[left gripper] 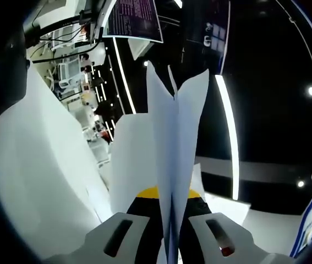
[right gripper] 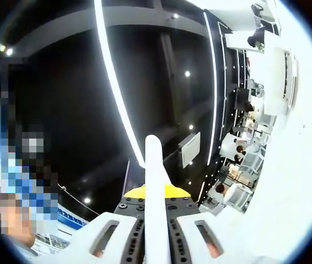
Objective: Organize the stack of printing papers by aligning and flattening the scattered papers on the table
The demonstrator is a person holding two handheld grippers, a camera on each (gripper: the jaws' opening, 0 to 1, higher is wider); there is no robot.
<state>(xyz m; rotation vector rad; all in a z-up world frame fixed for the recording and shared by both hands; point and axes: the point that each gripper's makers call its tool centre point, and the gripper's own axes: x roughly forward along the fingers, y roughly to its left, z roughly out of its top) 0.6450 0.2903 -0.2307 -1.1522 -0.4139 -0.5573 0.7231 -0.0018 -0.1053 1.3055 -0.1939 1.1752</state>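
In the left gripper view my left gripper (left gripper: 170,234) is shut on white printing papers (left gripper: 173,143) seen edge-on; the sheets rise from between the jaws and fan apart toward their top. More white paper (left gripper: 40,165) spreads out at the left of that view. In the right gripper view my right gripper (right gripper: 157,231) is shut on a stack of white papers (right gripper: 156,181) held edge-on, a narrow white band running up from the jaws. Both views point upward at a dark ceiling.
Long light strips (left gripper: 228,126) and small spot lamps cross the black ceiling (right gripper: 62,110). A hanging dark poster (left gripper: 136,19) shows top left. Desks, equipment and people (right gripper: 238,148) appear far off at the right. A large white surface (right gripper: 293,181) fills the right edge.
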